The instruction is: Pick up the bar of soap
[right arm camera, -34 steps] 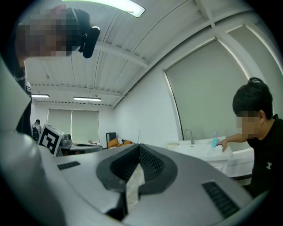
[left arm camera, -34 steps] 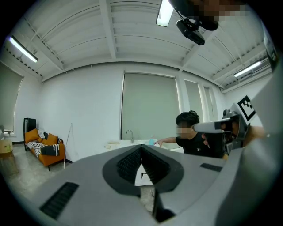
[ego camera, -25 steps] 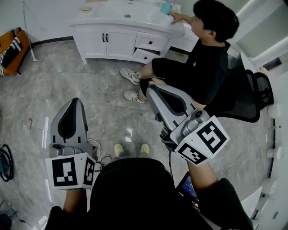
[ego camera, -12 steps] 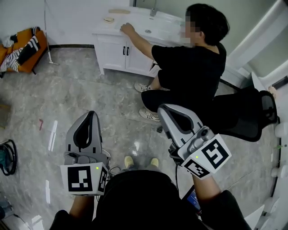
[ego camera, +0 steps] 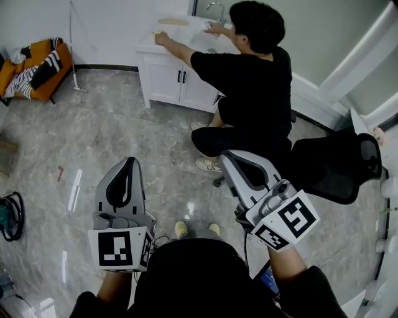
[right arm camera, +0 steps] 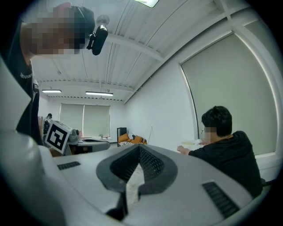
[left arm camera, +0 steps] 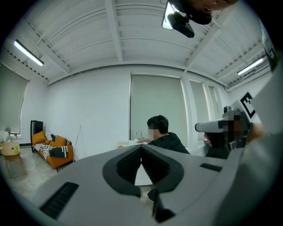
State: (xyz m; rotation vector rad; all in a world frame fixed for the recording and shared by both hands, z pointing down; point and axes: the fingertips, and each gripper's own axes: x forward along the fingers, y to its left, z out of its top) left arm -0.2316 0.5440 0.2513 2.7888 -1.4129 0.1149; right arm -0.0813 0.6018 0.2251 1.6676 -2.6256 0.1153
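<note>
**Bar of soap:** not positively identified in any view. A flat tan object (ego camera: pixel 173 21) lies on the tabletop (ego camera: pixel 180 32) of the white vanity (ego camera: pixel 171 77), close to the back wall. It may be the soap, but it is too small to confirm. A seated person (ego camera: pixel 255 74) reaches over that tabletop with both hands, near the faucet (ego camera: pixel 214 7).

**Left tool** (ego camera: pixel 131 161): jaws fully together, nothing between them.

**Right tool** (ego camera: pixel 228 155): jaws fully together, nothing held.

Both tools are carried level, side by side, pointing toward the vanity and well apart from it.

**Step in hand:** approach. No grasp has begun.

**Next move, as judged:**
1. Close the distance across the floor.
2. Locate the soap on the tabletop.
3. Open one tool before reaching.
4. Keep clear of the seated person, who sits between the right tool and the vanity.

**Surface and room:** the floor (ego camera: pixel 93 136) is grey, marble-patterned and glossy. A black office chair (ego camera: pixel 336 164) stands at the right. An orange sofa (ego camera: pixel 31 65) with striped cloth stands against the far left wall. The walls are white, and strip lights run along the ceiling.
</note>
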